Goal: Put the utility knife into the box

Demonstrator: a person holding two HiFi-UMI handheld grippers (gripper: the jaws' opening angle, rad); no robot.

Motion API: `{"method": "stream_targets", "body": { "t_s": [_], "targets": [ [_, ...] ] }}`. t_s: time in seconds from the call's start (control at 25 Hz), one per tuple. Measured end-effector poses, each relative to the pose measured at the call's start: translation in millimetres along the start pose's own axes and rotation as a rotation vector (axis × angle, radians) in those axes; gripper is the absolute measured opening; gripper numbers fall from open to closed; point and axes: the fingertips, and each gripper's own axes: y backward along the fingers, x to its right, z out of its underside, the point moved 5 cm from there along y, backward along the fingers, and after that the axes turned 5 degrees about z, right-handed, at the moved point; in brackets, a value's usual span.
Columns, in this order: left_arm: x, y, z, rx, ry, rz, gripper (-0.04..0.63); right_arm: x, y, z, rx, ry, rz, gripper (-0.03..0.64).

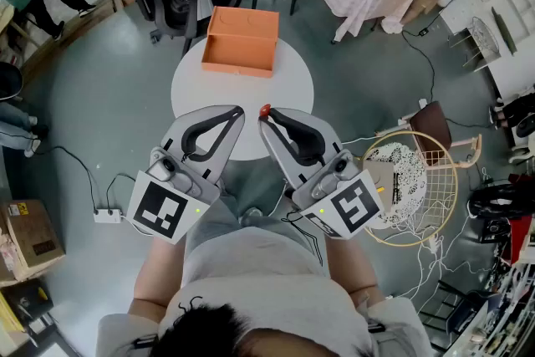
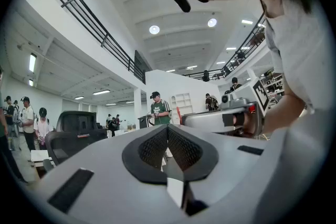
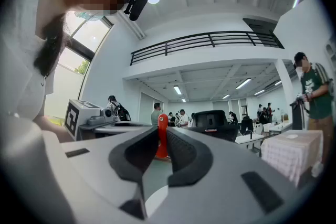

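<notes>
Nearer the person than the orange box (image 1: 242, 42), the left claw (image 1: 240, 109) hovers over the round desk (image 1: 292, 84), jaws pressed together on nothing. Just right of it, also short of the box, the right claw (image 1: 267, 118) pinches the red utility knife (image 3: 161, 134) upright at its tips. So the pickup looks done and the drop remains; the box stands open and appears empty.

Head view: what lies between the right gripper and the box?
Only bare white table lies between the right gripper and the orange box, shown in the head view. The jaws hold the red utility knife.
</notes>
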Motion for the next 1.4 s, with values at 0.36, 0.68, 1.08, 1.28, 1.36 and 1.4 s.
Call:
{"method": "stream_targets", "body": {
  "t_s": [0.36, 0.68, 1.08, 1.28, 1.36, 1.4],
  "targets": [
    [-42.1, 1.7, 12.4, -0.005, 0.013, 0.027, 0.009, 1.3, -40.6, 8.1, -0.016, 0.005, 0.026, 0.054],
    [-89.9, -6.8, 20.3, 0.015, 0.014, 0.083, 0.009, 12.3, -82.5, 14.5, -0.021, -0.008, 0.081, 0.054],
    [-128.6, -27.2, 29.9, 0.042, 0.031, 0.167, 0.009, 29.4, -109.6, 18.6, -0.032, 0.017, 0.181, 0.054],
    [-129.0, -41.1, 35.3, 0.034, 0.041, 0.171, 0.009, 43.3, -107.0, 22.9, -0.046, 0.013, 0.183, 0.054],
    [-129.0, -46.9, 36.7, 0.031, 0.043, 0.160, 0.009, 51.0, -106.4, 25.0, -0.046, 0.007, 0.173, 0.054],
    [-129.6, -50.2, 37.2, 0.029, 0.044, 0.152, 0.009, 55.6, -106.6, 26.1, -0.046, 0.002, 0.166, 0.054]
  ]
}}
